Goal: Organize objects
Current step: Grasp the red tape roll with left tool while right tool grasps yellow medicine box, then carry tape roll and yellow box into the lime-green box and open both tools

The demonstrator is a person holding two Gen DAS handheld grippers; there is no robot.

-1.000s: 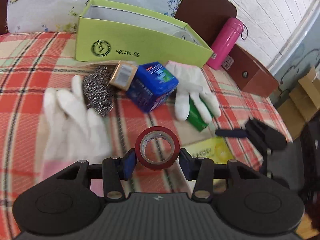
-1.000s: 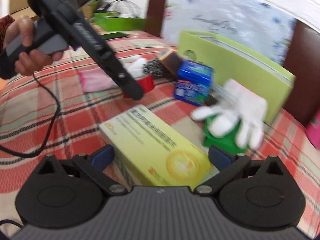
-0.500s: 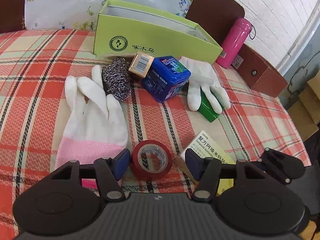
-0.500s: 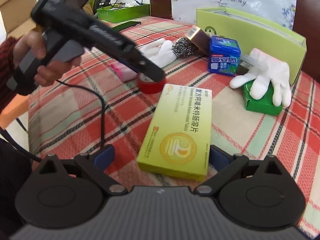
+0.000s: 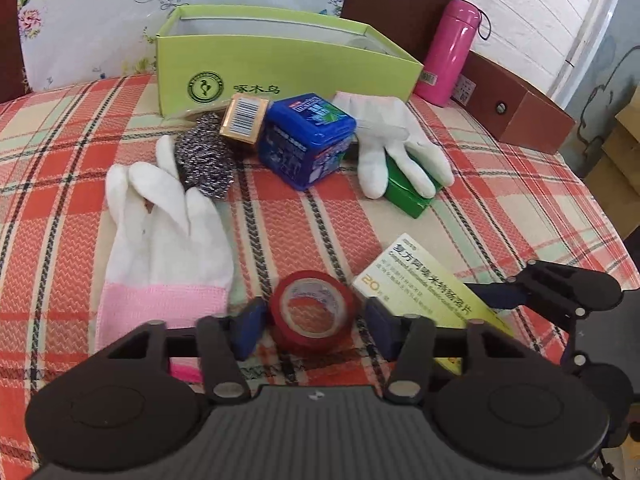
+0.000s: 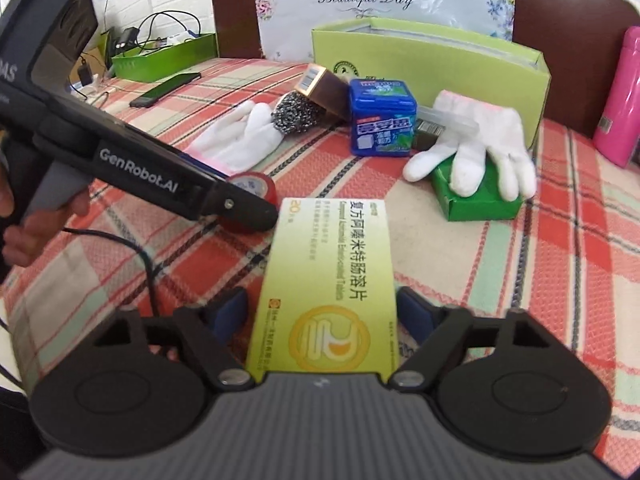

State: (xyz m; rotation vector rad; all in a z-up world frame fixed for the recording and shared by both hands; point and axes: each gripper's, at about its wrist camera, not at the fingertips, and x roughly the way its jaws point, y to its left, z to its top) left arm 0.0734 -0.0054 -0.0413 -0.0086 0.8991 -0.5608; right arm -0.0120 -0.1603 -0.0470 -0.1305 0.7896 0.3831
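1. left wrist view, left gripper: jaws closing, red tape roll lying flat on the plaid tablecloth between the blue pads; a narrow gap shows on each side, so not yet clamped.
2. same view, near left: white glove with pink cuff, flat, fingers pointing away.
3. same view, middle row: steel wool scourer touching the glove's fingertips; gold carton with barcode leaning behind it; blue square tub just beside the carton.
4. same view, right of the tub: second white glove draped over a green box.
5. same view, back: lime-green open box, empty as far as can be seen, in front of a floral sheet reading "beautiful day"; pink flask upright at its right.
6. same view, near right: yellow medicine box flat on the cloth, with the right gripper's finger alongside its far edge.
7. right wrist view, right gripper: jaws closing, yellow medicine box lengthwise between the pads; right pad near its edge, left pad still apart (no firm grip shown).
8. same view, left: the left gripper, held by a hand, its tip over the red tape roll.
9. same view, far left: black phone on the cloth; green tray with cables behind.
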